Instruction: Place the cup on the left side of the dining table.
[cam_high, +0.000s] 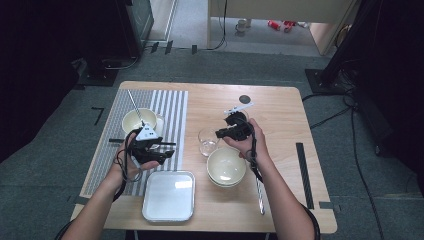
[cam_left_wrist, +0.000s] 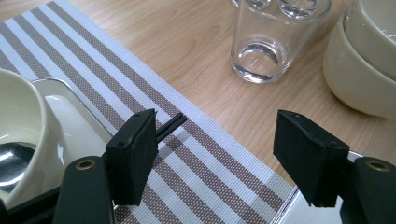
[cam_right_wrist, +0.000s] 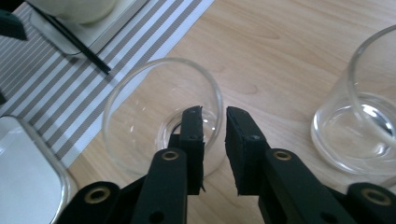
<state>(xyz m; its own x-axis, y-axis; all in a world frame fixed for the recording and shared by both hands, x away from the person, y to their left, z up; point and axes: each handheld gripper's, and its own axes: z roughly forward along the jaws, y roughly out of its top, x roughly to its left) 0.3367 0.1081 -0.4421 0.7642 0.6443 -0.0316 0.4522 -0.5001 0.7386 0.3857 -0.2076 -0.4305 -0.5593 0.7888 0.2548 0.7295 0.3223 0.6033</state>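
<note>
Low in the right gripper view, the right gripper (cam_right_wrist: 214, 144) straddles the near wall of a clear drinking glass (cam_right_wrist: 159, 116) standing on the wooden table (cam_right_wrist: 280, 51) left of centre — its jaws slightly parted, not pinching the rim. Lifting now would likely leave the glass behind or tip it toward the second glass (cam_right_wrist: 359, 121) at right. The left gripper (cam_left_wrist: 224, 158) hangs spread wide and empty over the striped placemat (cam_left_wrist: 196, 163).

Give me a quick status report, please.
Left claw open, empty, over placemat. Right claw astride glass rim, slightly open. Second glass, stacked bowls close by.
</note>
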